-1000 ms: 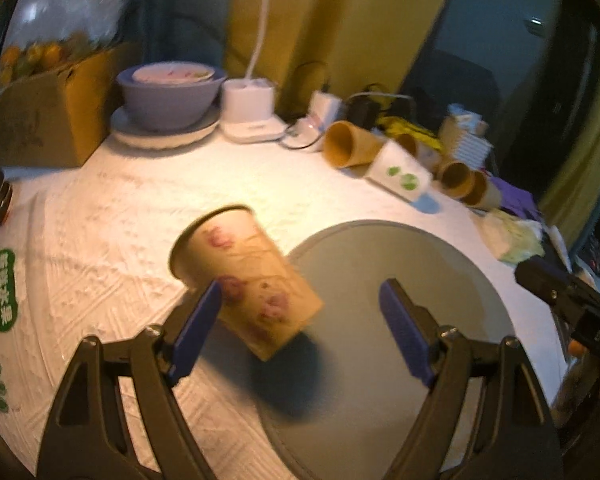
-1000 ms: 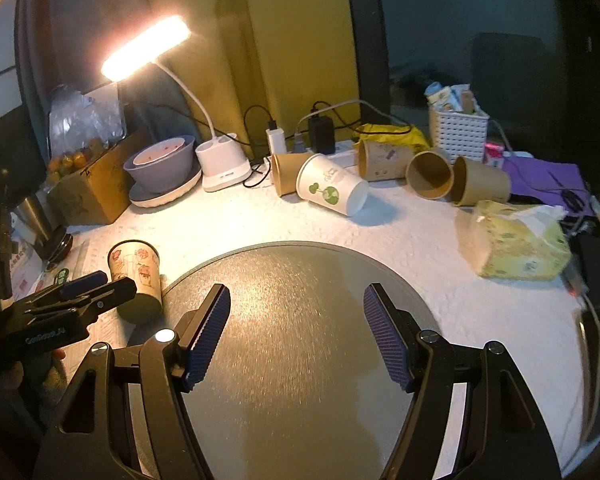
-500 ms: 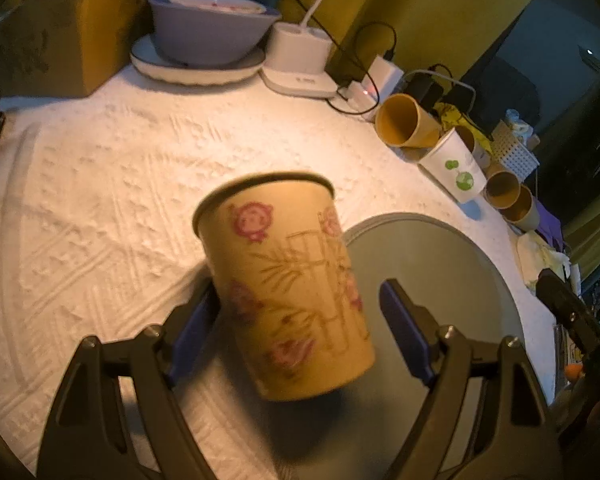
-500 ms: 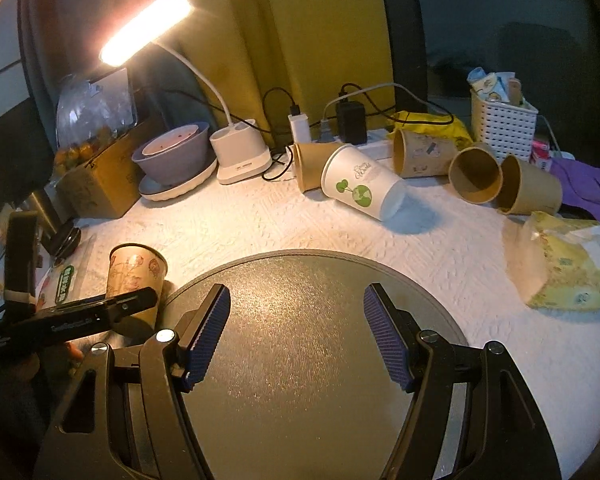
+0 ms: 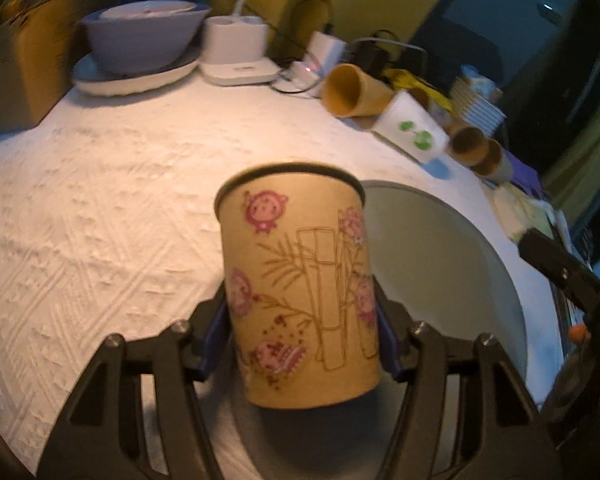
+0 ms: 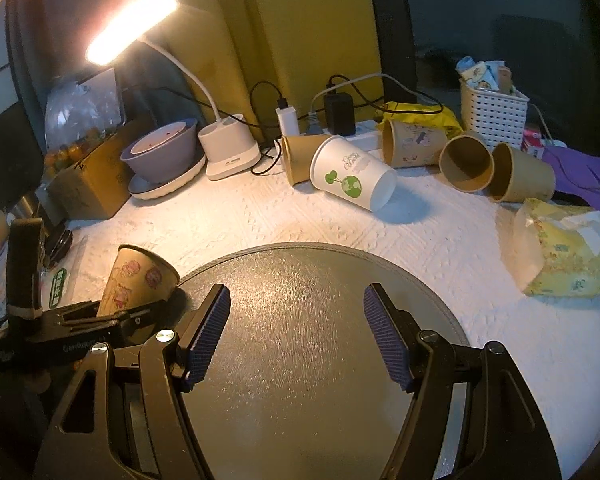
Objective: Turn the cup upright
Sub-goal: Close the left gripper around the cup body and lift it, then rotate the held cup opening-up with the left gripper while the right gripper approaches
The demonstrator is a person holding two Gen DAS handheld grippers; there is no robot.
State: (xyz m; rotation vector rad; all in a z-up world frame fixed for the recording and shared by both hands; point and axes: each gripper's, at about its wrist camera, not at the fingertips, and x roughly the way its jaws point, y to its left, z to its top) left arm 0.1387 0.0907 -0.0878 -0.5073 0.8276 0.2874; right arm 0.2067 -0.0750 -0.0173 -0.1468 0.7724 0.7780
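While left gripper (image 5: pixel 302 334) clamps cup (image 5: pixel 300 280), tipped cups (image 6: pixel 352 178) beyond

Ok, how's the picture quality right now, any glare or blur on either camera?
Left wrist view: the pink-printed brown paper cup looks slightly motion-blurred. Right wrist view: the lit white desk lamp blows out top left and puts a sheen on the round grey mat.
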